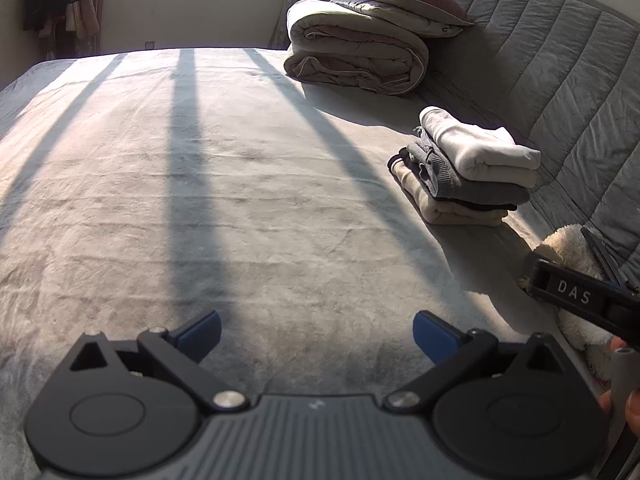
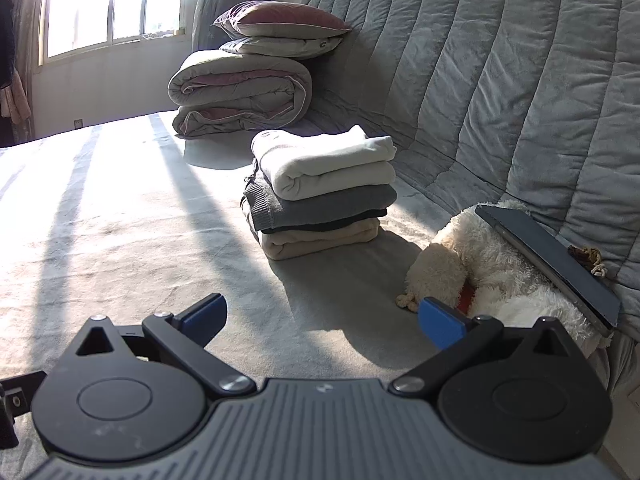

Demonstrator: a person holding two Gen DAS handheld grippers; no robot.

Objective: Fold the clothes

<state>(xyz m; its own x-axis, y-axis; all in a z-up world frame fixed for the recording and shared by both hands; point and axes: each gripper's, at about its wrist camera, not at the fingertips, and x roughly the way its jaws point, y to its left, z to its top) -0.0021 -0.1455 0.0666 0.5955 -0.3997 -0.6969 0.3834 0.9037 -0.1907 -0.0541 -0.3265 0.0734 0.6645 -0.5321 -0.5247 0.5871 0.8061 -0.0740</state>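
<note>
While we hold the left gripper [image 1: 316, 330] and right gripper [image 2: 322, 318] above the bed sheet [image 1: 200, 184], fingers spread wide and empty, the folded stack [image 2: 320, 192] sits beyond them — near the headboard [image 2: 500, 80]. Folding looks finished; we see no loose garment, so next we'd need one — the quilt roll [image 2: 240, 92] lies behind the stack.

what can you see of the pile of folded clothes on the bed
The pile of folded clothes sits on the pale bedspread near the grey quilted headboard, apart from it. It holds four soft pieces, stacked flat: a thick white one on top, a grey knit below, a thin black layer, then a beige one at the bottom. Folded edges face the cameras. Sunlight strikes it and it casts a shadow on the bed. No gripper touches it.
</note>
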